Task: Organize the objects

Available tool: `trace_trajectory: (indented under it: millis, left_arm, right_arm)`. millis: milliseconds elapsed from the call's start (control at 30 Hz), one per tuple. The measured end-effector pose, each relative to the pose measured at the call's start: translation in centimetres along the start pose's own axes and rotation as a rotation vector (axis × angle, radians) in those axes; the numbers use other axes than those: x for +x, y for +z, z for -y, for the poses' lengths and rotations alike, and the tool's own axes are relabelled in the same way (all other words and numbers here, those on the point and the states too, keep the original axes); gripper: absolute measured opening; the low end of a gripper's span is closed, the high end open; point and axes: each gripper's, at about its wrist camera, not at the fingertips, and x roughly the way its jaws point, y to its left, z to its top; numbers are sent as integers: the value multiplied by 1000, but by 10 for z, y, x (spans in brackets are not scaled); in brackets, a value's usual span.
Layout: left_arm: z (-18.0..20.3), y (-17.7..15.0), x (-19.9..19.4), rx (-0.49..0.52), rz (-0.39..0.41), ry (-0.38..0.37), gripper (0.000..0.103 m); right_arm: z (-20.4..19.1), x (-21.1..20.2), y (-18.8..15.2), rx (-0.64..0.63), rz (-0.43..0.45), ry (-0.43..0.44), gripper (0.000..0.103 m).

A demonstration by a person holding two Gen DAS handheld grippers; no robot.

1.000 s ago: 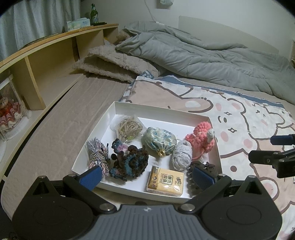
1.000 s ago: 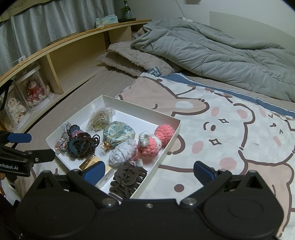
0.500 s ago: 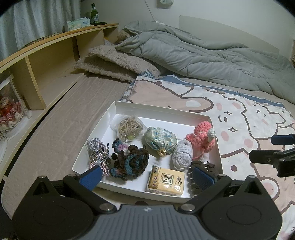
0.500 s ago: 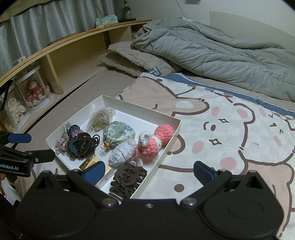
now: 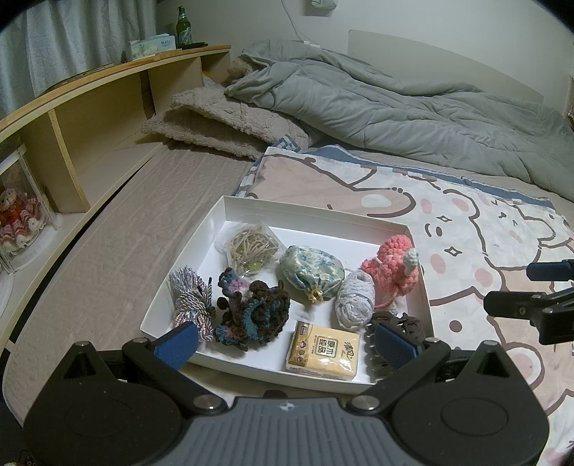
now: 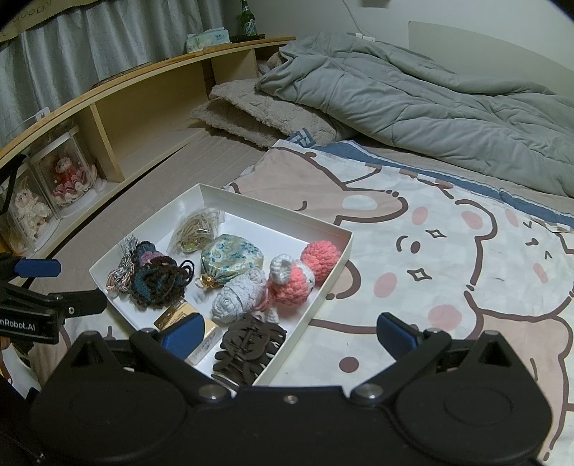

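Low on the bed, a shallow white box (image 5: 315, 215) sits partly on a cartoon-bear blanket (image 5: 466, 222), holding all the small items. Left tongs (image 5: 287, 344) hover at the box's near edge, blue pads wide apart, gripping nothing. Right tongs (image 6: 288, 331) hang over the box's near right corner, pads likewise spread and empty; the left unit's side, seen from the right wrist view, carries partial lettering "nRobot.AI". Contents, per left wrist view: a yellow tissue pack (image 5: 323, 349) with Chinese characters printed on it, lying flat at the near wall; a dark hair claw clip (image 5: 394, 322) just beside it in the near right corner; a grey yarn ball (image 5: 355, 304) touching a pink crochet toy (image 5: 391, 269); a floral drawstring pouch (image 5: 312, 274) mid-box; a dark multicolour crochet piece (image 5: 254, 312); a twisted cord bundle (image 5: 190, 297) against the left wall; a clear bag of rubber bands (image 5: 251, 247) towards the far left. Grey duvet (image 5: 394, 107) bunched at the far end. Wooden headboard shelf (image 6: 143, 93) alongside, with a green bottle (image 6: 247, 21) and a tissue box (image 6: 206, 37) on top; their labels too small to read.
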Motion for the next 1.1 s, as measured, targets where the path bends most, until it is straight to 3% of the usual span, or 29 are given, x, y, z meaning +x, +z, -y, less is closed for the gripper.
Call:
trace_trajectory:
  millis: [1100]
  left_arm:
    - [-1,-1,1,6,-3,-2,103]
  right_arm:
    - [2,3,-2,1,-7,-1,103]
